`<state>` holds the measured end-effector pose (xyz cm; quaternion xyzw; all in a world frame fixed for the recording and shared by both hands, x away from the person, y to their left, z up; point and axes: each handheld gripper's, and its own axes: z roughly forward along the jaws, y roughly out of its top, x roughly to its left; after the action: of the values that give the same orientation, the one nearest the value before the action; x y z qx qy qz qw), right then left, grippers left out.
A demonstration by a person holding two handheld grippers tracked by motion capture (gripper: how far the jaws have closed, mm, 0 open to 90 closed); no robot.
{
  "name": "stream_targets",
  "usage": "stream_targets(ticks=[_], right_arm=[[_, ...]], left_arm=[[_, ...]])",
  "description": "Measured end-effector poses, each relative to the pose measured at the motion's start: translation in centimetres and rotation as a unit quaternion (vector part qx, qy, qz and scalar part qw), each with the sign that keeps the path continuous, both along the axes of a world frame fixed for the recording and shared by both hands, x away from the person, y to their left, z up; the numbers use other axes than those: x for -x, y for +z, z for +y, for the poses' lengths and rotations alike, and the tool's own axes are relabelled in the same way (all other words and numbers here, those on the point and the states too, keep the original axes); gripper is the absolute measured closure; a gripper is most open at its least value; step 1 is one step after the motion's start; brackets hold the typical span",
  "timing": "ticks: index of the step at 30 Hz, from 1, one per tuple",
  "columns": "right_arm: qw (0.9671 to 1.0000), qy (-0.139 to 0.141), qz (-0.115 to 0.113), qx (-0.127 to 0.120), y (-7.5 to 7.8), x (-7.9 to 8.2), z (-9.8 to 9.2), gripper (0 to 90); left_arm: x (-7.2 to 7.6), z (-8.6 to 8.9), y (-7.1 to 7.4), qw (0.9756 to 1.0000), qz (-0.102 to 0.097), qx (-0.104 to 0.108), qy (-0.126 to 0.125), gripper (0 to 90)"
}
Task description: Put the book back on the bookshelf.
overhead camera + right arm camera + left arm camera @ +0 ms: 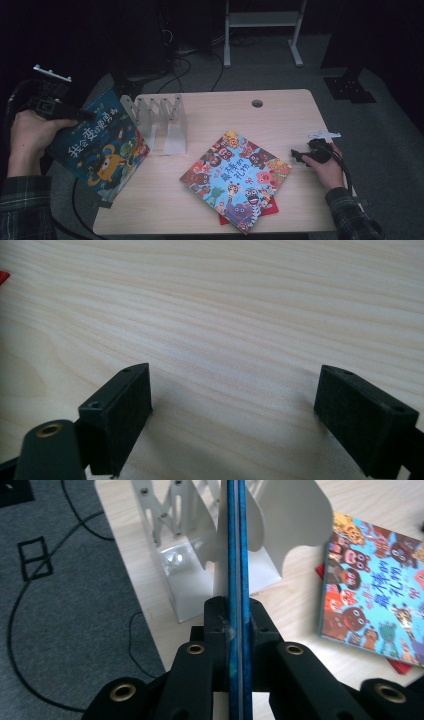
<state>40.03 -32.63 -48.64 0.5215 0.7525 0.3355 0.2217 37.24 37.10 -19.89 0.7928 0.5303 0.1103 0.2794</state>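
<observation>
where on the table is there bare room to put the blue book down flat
Bare wood lies behind the colourful book, from the white rack across to the right gripper, and along the front left edge. It is crowded around the rack and the blue book.

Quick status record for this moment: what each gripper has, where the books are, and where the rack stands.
left gripper: shut on dark blue picture book, held off the table's left edge
right gripper: open, nothing between the jaws, resting on the light wooden table
white metal book rack: upright at the table's back left, slots unfilled
colourful animal-cover picture book: flat, centre of table
red book: beneath it, mostly covered
</observation>
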Motion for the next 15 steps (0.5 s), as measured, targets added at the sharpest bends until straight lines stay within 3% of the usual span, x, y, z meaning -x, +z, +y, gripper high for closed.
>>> stream_targets(ticks=[15], right_arm=[[1.0,-0.001,0.0,0.0,0.0,0.0,0.0,14.1]], left_arm=[[-3.4,0.0,0.2,0.9987,-0.003,0.004,0.052,82.5]])
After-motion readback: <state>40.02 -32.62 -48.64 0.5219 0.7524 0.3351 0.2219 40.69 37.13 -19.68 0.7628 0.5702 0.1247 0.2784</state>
